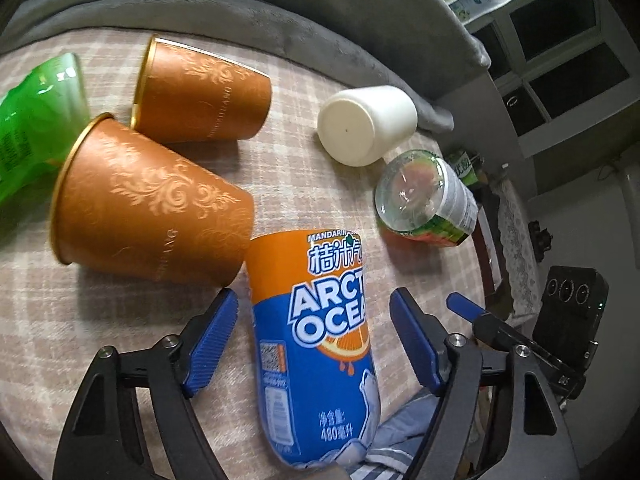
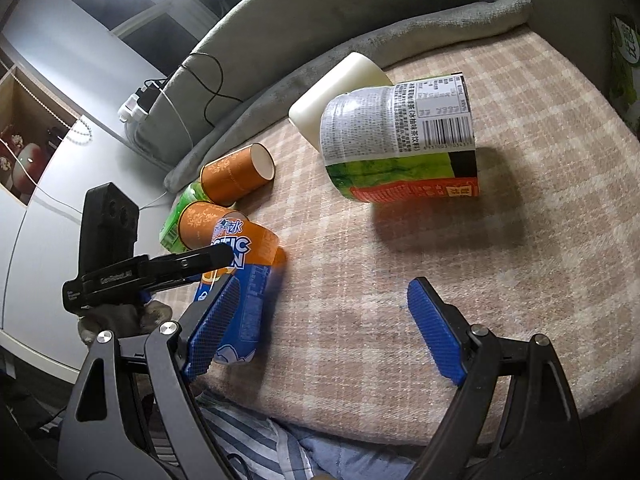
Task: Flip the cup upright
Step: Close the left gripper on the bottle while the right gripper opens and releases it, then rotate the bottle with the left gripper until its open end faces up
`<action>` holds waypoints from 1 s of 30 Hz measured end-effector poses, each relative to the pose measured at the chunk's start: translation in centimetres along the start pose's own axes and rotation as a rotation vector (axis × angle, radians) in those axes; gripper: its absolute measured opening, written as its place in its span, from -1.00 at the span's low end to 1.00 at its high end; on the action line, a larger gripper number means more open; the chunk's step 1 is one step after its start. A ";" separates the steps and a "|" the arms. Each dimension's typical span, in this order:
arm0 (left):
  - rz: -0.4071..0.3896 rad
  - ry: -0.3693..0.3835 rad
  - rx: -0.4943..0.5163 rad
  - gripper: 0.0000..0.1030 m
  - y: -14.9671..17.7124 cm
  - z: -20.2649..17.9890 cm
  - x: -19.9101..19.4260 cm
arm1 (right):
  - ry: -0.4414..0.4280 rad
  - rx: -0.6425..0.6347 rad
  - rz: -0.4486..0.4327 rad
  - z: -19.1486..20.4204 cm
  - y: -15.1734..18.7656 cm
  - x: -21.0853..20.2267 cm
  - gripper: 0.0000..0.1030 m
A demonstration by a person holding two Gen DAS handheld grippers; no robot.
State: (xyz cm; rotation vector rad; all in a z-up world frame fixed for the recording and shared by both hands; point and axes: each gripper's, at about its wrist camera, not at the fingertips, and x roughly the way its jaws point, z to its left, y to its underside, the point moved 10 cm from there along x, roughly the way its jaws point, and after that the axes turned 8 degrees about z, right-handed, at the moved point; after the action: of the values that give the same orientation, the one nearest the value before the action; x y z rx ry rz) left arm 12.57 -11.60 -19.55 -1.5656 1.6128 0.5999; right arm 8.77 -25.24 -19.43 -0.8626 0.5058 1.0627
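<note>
Several cups lie on their sides on a plaid blanket (image 1: 328, 72). The blue and orange Arctic Ocean cup (image 1: 316, 344) lies between the open fingers of my left gripper (image 1: 314, 312), untouched; it also shows in the right wrist view (image 2: 240, 280). Two orange paper cups, a near one (image 1: 148, 208) and a far one (image 1: 200, 92), lie to its left. A white cup (image 1: 366, 124) and a green and red labelled cup (image 1: 428, 200) lie further right. My right gripper (image 2: 324, 304) is open and empty above the blanket, with the labelled cup (image 2: 404, 140) ahead of it.
A green bag (image 1: 32, 128) lies at the far left. A grey sofa back (image 1: 280, 12) rings the blanket. The blanket's front edge (image 2: 400, 432) is near my grippers. My left gripper's body (image 2: 120, 276) shows in the right wrist view.
</note>
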 end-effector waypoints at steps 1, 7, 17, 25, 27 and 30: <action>0.007 -0.005 0.001 0.46 -0.1 0.0 0.3 | -0.001 0.003 -0.001 -0.1 0.0 -0.1 0.71; 0.030 -0.018 0.010 0.20 -0.3 -0.2 1.2 | -0.001 0.039 -0.006 -1.2 0.0 -0.3 0.71; -0.009 -0.047 0.073 0.17 0.1 -1.5 0.1 | -0.009 0.041 -0.016 -0.8 -0.1 -0.5 0.71; -0.136 -0.114 0.167 0.17 0.4 -3.3 -2.4 | -0.009 0.039 -0.016 -0.6 0.0 -0.5 0.71; -0.159 -0.133 0.188 0.17 0.5 -3.7 -2.7 | -0.009 0.037 -0.017 -0.4 0.0 -0.6 0.71; -0.194 -0.158 0.213 0.17 0.6 -4.3 -3.2 | -0.007 0.035 -0.019 -0.3 0.1 -0.6 0.71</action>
State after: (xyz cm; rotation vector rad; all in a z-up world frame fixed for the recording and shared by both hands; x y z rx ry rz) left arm 10.88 -13.03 -14.68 -1.4577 1.3419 0.4211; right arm 8.43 -25.77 -19.16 -0.8313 0.5072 1.0363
